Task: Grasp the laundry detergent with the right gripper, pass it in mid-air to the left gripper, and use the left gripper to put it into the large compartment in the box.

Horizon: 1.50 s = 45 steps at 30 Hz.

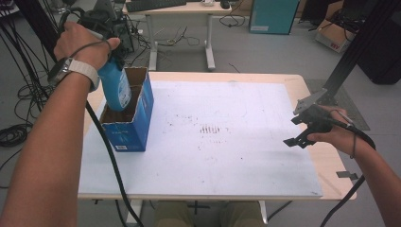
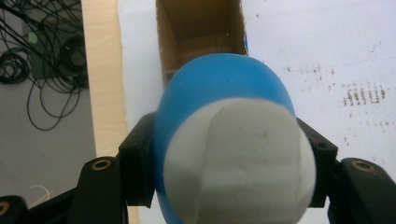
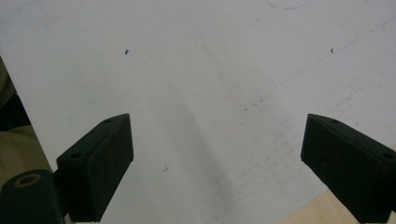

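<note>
With the left gripper [image 1: 111,52] clenched on the blue bottle [image 1: 115,85] at ten o'clock, its base just inside the open blue box [image 1: 130,127], lower it straight between the walls, while the right gripper [image 1: 302,130] waits released at three o'clock.

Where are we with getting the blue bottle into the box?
Done: the left tongs have the blue bottle gripped and its lower end is inside the open top of the blue box. In hand: lowering it in. Left: letting go. The right tongs are open over the white mat.
</note>
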Each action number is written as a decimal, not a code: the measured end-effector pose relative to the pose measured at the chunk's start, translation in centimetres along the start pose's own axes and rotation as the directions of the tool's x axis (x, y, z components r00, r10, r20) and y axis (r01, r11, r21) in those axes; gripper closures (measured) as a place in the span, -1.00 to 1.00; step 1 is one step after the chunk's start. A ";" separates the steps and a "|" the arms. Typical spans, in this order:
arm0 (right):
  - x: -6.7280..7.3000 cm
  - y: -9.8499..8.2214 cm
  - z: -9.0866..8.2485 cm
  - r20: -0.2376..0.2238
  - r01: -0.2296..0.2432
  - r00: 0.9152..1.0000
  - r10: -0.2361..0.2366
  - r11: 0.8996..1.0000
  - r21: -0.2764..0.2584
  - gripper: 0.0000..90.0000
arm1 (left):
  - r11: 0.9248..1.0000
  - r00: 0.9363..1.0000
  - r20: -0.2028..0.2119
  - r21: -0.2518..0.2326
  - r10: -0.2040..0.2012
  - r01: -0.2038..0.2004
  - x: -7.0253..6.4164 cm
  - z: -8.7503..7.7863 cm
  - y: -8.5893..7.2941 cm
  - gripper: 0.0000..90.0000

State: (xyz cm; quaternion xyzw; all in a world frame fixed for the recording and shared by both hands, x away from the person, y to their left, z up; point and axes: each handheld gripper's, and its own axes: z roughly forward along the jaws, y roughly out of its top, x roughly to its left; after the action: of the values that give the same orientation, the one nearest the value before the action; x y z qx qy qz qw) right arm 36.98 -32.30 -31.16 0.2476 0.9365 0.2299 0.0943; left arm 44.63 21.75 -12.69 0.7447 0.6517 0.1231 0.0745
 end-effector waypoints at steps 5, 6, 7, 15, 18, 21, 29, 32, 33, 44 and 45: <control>0.0 -0.3 0.1 -0.003 -0.005 1.000 0.005 1.000 -0.002 -0.80 | 1.000 1.000 0.007 0.010 -0.015 0.015 0.2 2.1 -0.5 -0.16; 0.0 -0.3 0.1 -0.006 -0.001 1.000 0.001 1.000 0.001 -0.80 | 1.000 1.000 0.005 0.014 -0.014 0.014 0.2 2.5 -0.6 -0.16; 0.1 -0.3 0.0 -0.008 -0.006 1.000 0.006 1.000 0.008 -0.80 | 1.000 1.000 0.001 0.011 -0.014 0.014 0.1 2.9 -0.7 -0.16; 0.1 -0.6 0.2 -0.004 -0.016 1.000 0.016 1.000 0.004 -0.80 | 1.000 1.000 -0.001 0.008 -0.009 0.009 -0.1 5.5 -1.4 -0.16; 0.1 -0.6 0.3 -0.006 -0.019 1.000 0.019 1.000 0.010 -0.80 | 1.000 1.000 0.000 0.005 -0.006 0.006 -0.2 6.2 -1.6 -0.16; 0.1 -0.7 0.5 -0.009 -0.015 1.000 0.015 1.000 0.008 -0.80 | 1.000 1.000 0.001 0.005 -0.006 0.006 -0.3 6.8 -1.7 -0.16; 0.2 -1.2 0.6 -0.004 -0.031 0.999 0.031 0.999 0.007 -0.80 | 1.000 1.000 -0.004 -0.005 -0.016 0.016 -0.4 8.6 -2.2 -0.16; 0.2 -1.4 0.6 -0.006 -0.035 0.999 0.035 0.999 0.015 -0.80 | 1.000 1.000 -0.003 -0.007 -0.013 0.013 -0.4 9.4 -2.4 -0.16; 0.3 -1.5 0.7 -0.006 -0.040 0.999 0.040 0.999 0.018 -0.80 | 1.000 1.000 -0.002 -0.008 -0.018 0.018 -0.5 9.6 -2.5 -0.16; 0.3 -2.0 1.0 -0.018 -0.050 0.999 0.051 0.998 0.028 -0.80 | 1.000 1.000 -0.014 0.011 -0.012 0.013 -0.6 12.0 -3.1 -0.16; 0.3 -2.1 1.0 -0.017 -0.050 0.999 0.050 0.998 0.027 -0.80 | 1.000 1.000 -0.016 0.011 -0.012 0.013 -0.6 12.2 -3.1 -0.16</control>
State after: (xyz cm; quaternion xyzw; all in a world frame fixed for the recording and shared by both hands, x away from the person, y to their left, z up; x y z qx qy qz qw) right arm 36.12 -33.31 -33.07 0.2700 0.9338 0.2220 0.0768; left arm 45.01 22.18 -25.24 0.7400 0.6576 0.1249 0.0660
